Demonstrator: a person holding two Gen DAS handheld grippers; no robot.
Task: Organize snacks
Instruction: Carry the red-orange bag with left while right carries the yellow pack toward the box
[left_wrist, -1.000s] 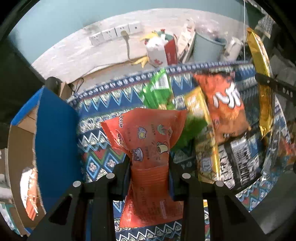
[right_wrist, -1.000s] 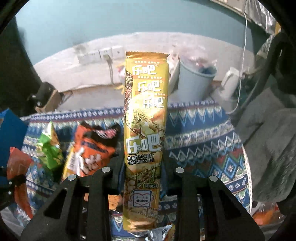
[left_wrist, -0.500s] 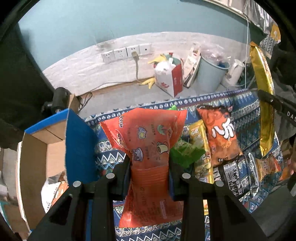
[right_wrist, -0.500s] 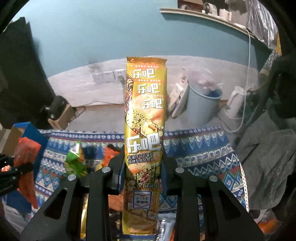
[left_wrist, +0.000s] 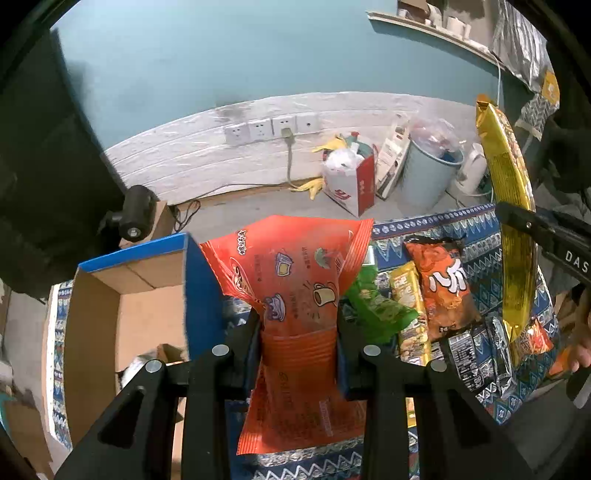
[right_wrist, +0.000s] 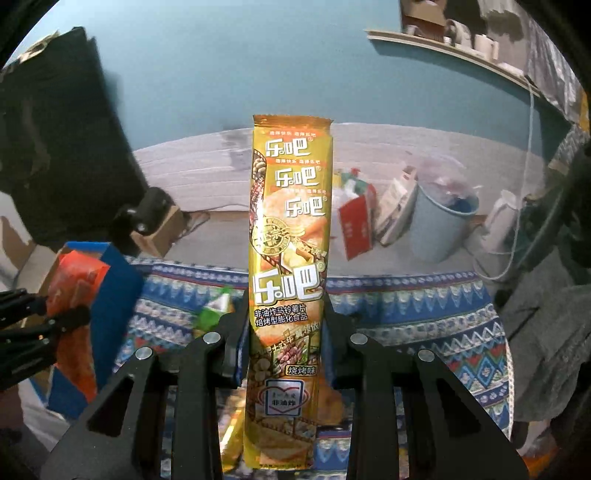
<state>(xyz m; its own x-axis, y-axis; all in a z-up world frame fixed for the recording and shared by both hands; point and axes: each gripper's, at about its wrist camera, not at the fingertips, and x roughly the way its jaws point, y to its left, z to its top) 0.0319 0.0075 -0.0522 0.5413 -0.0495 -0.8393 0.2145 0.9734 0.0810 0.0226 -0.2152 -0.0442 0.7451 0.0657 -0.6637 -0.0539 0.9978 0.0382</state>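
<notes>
Both tools risen since earlier: left tool (left_wrist: 299, 332) pinching orange packet (left_wrist: 295, 280), right tool (right_wrist: 286, 332) pinching yellow packet (right_wrist: 290, 236).

Both fisheye views were dim and cool-toned, lit softly from above with no hard shadows. Black vignette filled the corners, and straight lines bowed near the rim: the wall shelf (left_wrist: 436, 27) at 1 o'clock curved strongly. The left wrist view was fairly sharp at centre; the orange snack bag (left_wrist: 299, 295) showed mild sheen, and the gold chip packet (left_wrist: 511, 236) at 3 o'clock carried bright glare along its foil. The right wrist view was softer: the background at 12 o'clock smeared with motion blur, while the packet's print stayed legible. The teal wall (right_wrist: 221, 66) looked grainy.
</notes>
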